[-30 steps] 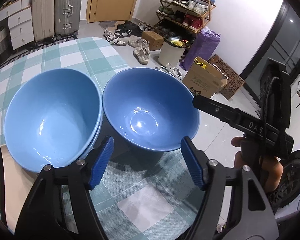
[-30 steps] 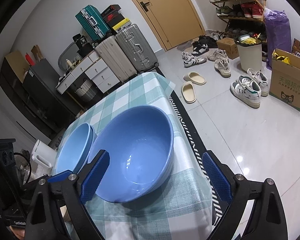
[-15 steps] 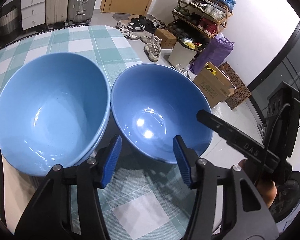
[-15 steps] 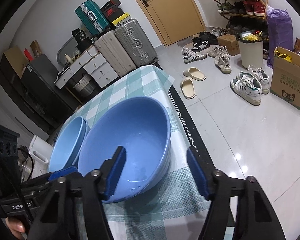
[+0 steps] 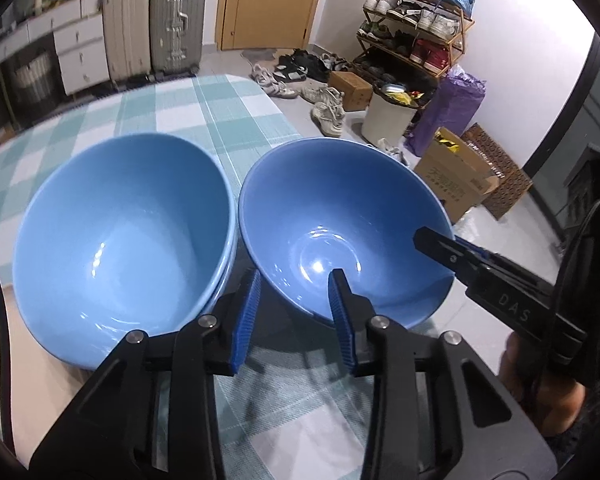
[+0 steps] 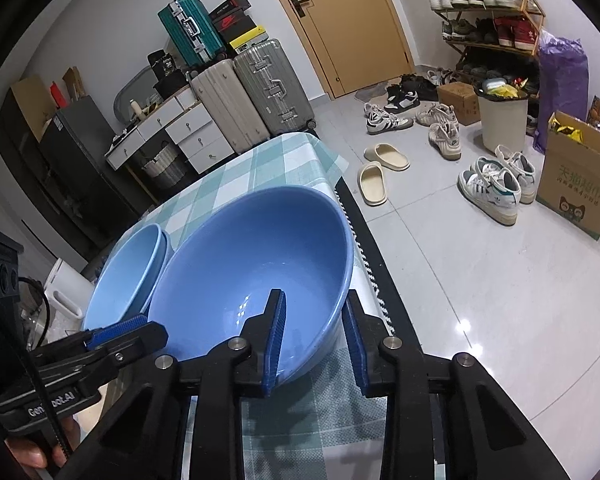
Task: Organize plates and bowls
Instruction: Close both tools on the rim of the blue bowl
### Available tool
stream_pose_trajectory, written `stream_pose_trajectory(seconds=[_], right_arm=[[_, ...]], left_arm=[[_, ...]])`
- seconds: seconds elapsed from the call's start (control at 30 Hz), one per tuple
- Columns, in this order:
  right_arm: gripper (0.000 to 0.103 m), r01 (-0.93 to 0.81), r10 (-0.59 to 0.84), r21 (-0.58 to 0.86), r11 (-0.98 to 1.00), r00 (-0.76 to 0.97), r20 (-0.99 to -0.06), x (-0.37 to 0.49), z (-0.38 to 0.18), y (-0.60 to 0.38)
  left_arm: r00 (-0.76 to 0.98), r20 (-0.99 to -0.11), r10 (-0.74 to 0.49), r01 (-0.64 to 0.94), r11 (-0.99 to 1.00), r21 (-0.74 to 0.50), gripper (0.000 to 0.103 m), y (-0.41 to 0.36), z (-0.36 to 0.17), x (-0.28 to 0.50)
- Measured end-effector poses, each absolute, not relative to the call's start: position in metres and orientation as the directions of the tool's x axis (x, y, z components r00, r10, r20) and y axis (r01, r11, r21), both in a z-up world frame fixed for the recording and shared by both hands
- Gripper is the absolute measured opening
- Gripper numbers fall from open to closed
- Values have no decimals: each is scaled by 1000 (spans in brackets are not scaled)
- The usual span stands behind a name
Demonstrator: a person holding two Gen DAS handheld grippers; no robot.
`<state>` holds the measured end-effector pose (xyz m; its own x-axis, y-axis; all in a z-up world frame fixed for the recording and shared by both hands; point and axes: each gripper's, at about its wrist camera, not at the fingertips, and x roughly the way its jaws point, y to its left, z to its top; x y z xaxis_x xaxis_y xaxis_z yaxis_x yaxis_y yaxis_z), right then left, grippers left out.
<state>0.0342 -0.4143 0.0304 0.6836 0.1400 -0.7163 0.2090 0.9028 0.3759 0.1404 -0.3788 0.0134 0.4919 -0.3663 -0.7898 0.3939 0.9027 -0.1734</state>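
Note:
A darker blue bowl (image 5: 340,216) sits near the table's right edge. Beside it on the left stands a stack of light blue bowls (image 5: 124,232). My left gripper (image 5: 294,316) straddles the near-left rim of the darker bowl, one finger inside and one outside, a small gap still showing. My right gripper (image 6: 314,340) straddles the same bowl's (image 6: 252,264) near-right rim in the same way. The left gripper's finger (image 6: 120,330) shows in the right wrist view. The light blue stack (image 6: 132,272) lies behind it.
The table wears a green and white checked cloth (image 5: 204,108). A beige plate's edge (image 5: 4,344) lies at the near left. The table edge (image 6: 364,256) runs just right of the bowl, with tiled floor, shoes and a cardboard box (image 6: 576,184) beyond.
Both grippers have narrowed markedly and moved in onto the darker bowl's rim from opposite sides. The bowls have not visibly shifted on the cloth.

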Motion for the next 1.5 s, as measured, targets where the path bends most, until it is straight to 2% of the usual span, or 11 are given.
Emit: stream_pose_trajectory(seconds=[0.13,0.23,0.53,0.97,1.5], right_arm=[[31,218,106,335,917,676,-729,38,29,-412],[31,218,125,361,907,679,-723,38,28,-416],[31,219,89,324,920,689,-720,33,38,-408],[31,214,72,302,929,696,-714,29,47,-402],[31,207,56,307,929,740,-670,13,71,-400]], left_arm=[[502,-786,-362,393,904,-166,32,-382,13,141],[490,-784,-381,401,897,-186,32,-380,12,142],[496,-766,-408,404,890,-213,32,-375,17,143],[510,-753,-415,413,886,-209,32,-369,21,134],[542,-720,-434,439,876,-198,32,-365,56,107]])
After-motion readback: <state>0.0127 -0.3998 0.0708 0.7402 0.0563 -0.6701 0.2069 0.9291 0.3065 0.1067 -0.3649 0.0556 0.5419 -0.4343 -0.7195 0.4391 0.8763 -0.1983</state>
